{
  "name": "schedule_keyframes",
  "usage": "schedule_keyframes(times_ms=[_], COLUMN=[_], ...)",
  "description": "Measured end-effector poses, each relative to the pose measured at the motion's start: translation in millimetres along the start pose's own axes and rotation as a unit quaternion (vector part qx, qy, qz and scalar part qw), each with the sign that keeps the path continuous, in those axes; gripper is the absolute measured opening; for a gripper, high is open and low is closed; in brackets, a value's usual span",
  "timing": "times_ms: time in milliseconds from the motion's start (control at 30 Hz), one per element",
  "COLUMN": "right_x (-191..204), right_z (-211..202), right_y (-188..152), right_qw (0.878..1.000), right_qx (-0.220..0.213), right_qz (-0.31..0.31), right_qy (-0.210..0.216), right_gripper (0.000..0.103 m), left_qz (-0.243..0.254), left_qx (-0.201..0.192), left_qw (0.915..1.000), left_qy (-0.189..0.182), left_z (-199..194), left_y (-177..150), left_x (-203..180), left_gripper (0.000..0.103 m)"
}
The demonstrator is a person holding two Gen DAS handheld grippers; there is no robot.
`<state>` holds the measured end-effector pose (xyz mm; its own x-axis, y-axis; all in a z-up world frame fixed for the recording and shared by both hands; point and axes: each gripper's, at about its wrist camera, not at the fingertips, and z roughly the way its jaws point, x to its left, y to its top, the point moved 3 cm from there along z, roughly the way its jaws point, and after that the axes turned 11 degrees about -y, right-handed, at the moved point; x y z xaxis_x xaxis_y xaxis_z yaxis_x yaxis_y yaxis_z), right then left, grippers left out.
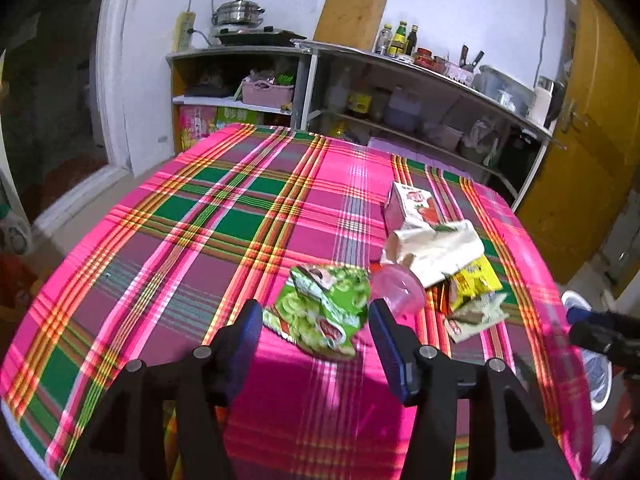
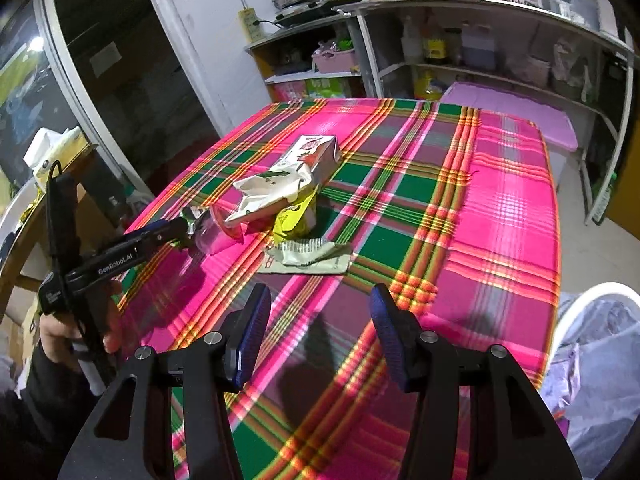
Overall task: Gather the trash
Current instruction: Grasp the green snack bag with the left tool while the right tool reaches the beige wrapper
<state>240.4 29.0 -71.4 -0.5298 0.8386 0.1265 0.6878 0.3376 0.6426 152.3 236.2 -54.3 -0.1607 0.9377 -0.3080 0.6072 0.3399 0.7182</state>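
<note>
- Just ahead of the left gripper (image 1: 316,320), whose fingers stand wide apart, lies a green wrapper (image 1: 326,312), seemingly untouched.
- Beyond it: a pink cup (image 1: 400,290), white packet (image 1: 440,248) and carton (image 1: 412,204).
- Nearer the right gripper (image 2: 320,312), spread and empty, lies a flat sachet (image 2: 308,258) on plaid cloth (image 2: 500,200).

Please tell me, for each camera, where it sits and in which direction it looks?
Left wrist: on the left gripper, facing down at the green wrapper; own open fingers show.
Right wrist: on the right gripper, facing the plaid tablecloth; own fingers, the left gripper and its hand show.
Shared: juice carton, pink cup, kitchen shelves.
</note>
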Motion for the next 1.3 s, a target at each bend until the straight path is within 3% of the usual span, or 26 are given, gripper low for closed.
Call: schedule_keyframes(times_ms=[333, 667, 800, 867, 933, 967, 1033, 1100, 1300], right_x=[10.9, 8.4, 13.4, 15.3, 16.7, 17.4, 18.3, 20.9, 21.9], right_z=[32.1, 68.8, 77.2, 76.1, 74.9, 74.8, 73.4, 69.7, 53.0], right_y=[18.4, 32.6, 28.8, 27.1, 24.7, 23.6, 21.6, 18.3, 8.8], right_qw=[0.999, 0.997, 0.994, 0.994, 0.994, 0.994, 0.994, 0.994, 0.995], right_qx=[0.009, 0.034, 0.049, 0.047, 0.050, 0.053, 0.052, 0.049, 0.036], right_qz=[-0.042, -0.070, -0.088, -0.091, -0.088, -0.087, -0.086, -0.089, -0.080], right_qy=[-0.002, 0.029, 0.032, 0.034, 0.040, 0.042, 0.041, 0.041, 0.040], right_gripper=[0.053, 0.053, 0.053, 0.053, 0.045, 0.032, 0.031, 0.024, 0.019], left_qz=[-0.050, -0.057, -0.044, -0.043, -0.044, -0.044, -0.043, -0.044, -0.046], left_qx=[0.026, 0.039, 0.046, 0.047, 0.046, 0.045, 0.042, 0.040, 0.036], left_qw=[0.9984, 0.9973, 0.9976, 0.9975, 0.9976, 0.9976, 0.9977, 0.9977, 0.9976], left_qy=[-0.010, -0.024, -0.025, -0.029, -0.030, -0.030, -0.031, -0.031, -0.039], left_z=[27.5, 31.9, 32.3, 31.5, 30.0, 29.3, 27.7, 25.2, 15.2], left_y=[7.2, -0.6, -3.3, -4.6, -6.3, -7.3, -9.5, -12.1, -17.5], left_x=[22.0, 19.0, 12.4, 11.3, 10.9, 10.5, 9.5, 7.4, 1.3], left_gripper=[0.056, 0.056, 0.039, 0.038, 0.036, 0.035, 0.035, 0.034, 0.031])
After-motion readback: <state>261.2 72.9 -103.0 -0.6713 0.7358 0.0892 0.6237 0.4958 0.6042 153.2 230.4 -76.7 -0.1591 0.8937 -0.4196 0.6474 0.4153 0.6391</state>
